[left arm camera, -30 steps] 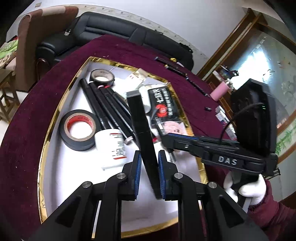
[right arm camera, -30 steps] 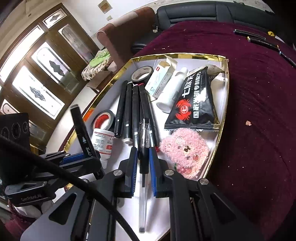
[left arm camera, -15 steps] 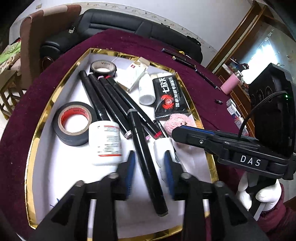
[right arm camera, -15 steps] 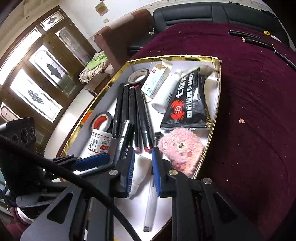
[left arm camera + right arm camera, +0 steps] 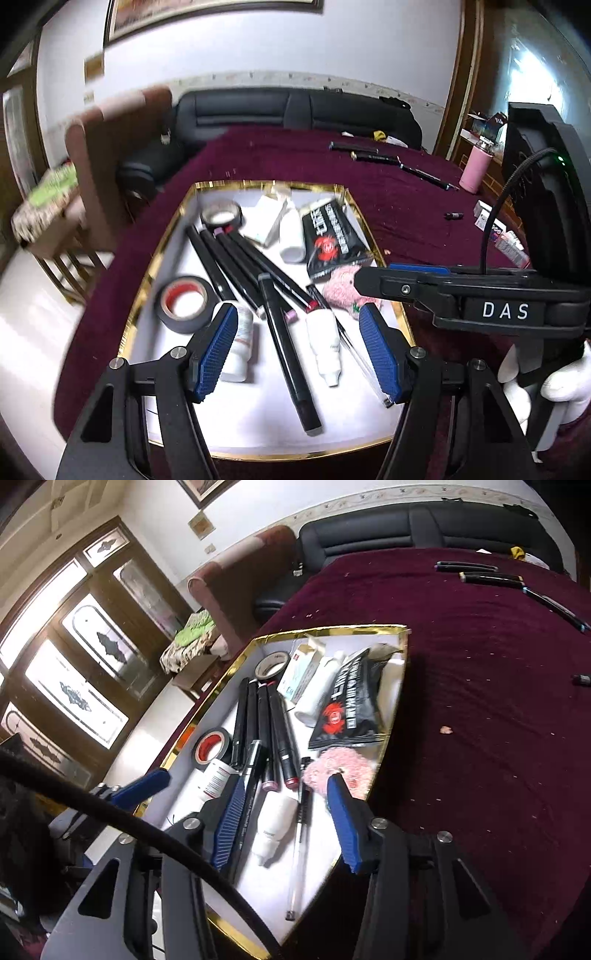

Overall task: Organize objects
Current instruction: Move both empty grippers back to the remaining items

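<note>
Both tongs spread, empty: left tongs [image 5: 299, 349], right tongs [image 5: 284, 821]. Long black marker [image 5: 288, 354] lies loose, frame centre, in white gold-rimmed tray [image 5: 170, 236]. Next: 3 black pens [image 5: 388, 160] upper right on maroon desk [image 5: 406, 210] w/ low, square approach.

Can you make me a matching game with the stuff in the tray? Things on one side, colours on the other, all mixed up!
Things:
1. tape
2. plush toy
3. snack bag
4. dropper bottle

Colours:
A. white
B. black with a red core
C. pink
D. black with a red crab

Pairs: 1-B, 2-C, 3-D, 4-A
</note>
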### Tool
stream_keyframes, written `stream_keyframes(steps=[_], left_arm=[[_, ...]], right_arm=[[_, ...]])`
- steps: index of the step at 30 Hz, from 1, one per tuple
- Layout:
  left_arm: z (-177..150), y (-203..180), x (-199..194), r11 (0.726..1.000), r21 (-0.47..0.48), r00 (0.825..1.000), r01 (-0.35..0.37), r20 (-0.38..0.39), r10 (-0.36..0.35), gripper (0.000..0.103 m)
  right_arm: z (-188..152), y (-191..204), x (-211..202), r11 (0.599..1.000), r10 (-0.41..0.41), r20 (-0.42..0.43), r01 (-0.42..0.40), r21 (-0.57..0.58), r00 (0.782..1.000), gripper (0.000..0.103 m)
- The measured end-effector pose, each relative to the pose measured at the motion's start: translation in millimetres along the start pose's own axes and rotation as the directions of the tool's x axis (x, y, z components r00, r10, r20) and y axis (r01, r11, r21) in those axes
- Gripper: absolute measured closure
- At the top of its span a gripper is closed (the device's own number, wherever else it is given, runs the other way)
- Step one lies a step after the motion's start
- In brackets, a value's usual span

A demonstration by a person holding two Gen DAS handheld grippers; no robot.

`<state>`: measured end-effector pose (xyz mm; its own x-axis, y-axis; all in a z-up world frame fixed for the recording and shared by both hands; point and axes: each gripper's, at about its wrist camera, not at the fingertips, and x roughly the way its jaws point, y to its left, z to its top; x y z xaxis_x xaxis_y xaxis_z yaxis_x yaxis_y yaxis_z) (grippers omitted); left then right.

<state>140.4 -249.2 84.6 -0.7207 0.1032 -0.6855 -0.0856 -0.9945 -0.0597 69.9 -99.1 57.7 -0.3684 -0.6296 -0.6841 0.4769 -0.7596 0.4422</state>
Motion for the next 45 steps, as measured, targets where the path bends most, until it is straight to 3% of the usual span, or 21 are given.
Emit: stream_keyframes(steps=[7, 17, 23, 28, 33, 38, 41, 43, 45], left_arm=[[5.0, -24.4, -3.5, 0.994, 0.089, 0.997, -0.07, 0.024, 0.069, 0.041], [12.8, -68.0, 5.4, 0.984, 0.17, 0.998, -0.058, -0.001, 0.059, 0.041], [20.6, -112.3, 16.4, 0.975, 0.219, 0.998, 0.042, -0.049, -0.032, 0.041], [21.2, -156.9, 37.2, 0.953, 0.251, 0.981, 0.169, -0.135, -0.138, 0.041], [16.2, -193.0, 65.9, 0.932, 0.24, 0.95, 0.27, -0.223, -0.218, 0.041], [6.7, -204.2, 95.4, 0.932, 0.192, 0.926, 0.308, -0.287, -0.246, 0.041], [1.7, -202.6, 105.9, 0.939, 0.185, 0.926, 0.292, -0.301, -0.228, 0.041], [1.2, -201.5, 107.6, 0.939, 0.178, 0.929, 0.295, -0.285, -0.238, 0.041], [1.0, -199.9, 109.1, 0.939, 0.176, 0.929, 0.296, -0.281, -0.24, 0.041]], right_arm=[[-6.4, -20.8, -14.0, 0.999, -0.011, 0.018, 0.01, 0.051, 1.0, 0.056], [-15.8, -75.3, -51.0, 0.988, -0.032, 0.074, 0.021, 0.155, 0.997, 0.055], [-28.3, -128.4, -79.9, 0.963, -0.069, 0.108, 0.039, 0.265, 0.992, 0.055], [-43.5, -173.5, -113.5, 0.933, -0.127, 0.153, 0.066, 0.353, 0.98, 0.055], [-57.0, -226.9, -166.1, 0.883, -0.226, 0.234, 0.098, 0.459, 0.945, 0.055], [-60.2, -286.7, -219.0, 0.803, -0.406, 0.279, 0.194, 0.563, 0.87, 0.054], [-58.7, -324.5, -237.8, 0.747, -0.468, 0.281, 0.205, 0.633, 0.838, 0.052], [-58.7, -347.8, -241.0, 0.713, -0.471, 0.276, 0.178, 0.678, 0.838, 0.052], [-58.8, -368.1, -232.5, 0.693, -0.411, 0.262, 0.112, 0.712, 0.873, 0.052]])
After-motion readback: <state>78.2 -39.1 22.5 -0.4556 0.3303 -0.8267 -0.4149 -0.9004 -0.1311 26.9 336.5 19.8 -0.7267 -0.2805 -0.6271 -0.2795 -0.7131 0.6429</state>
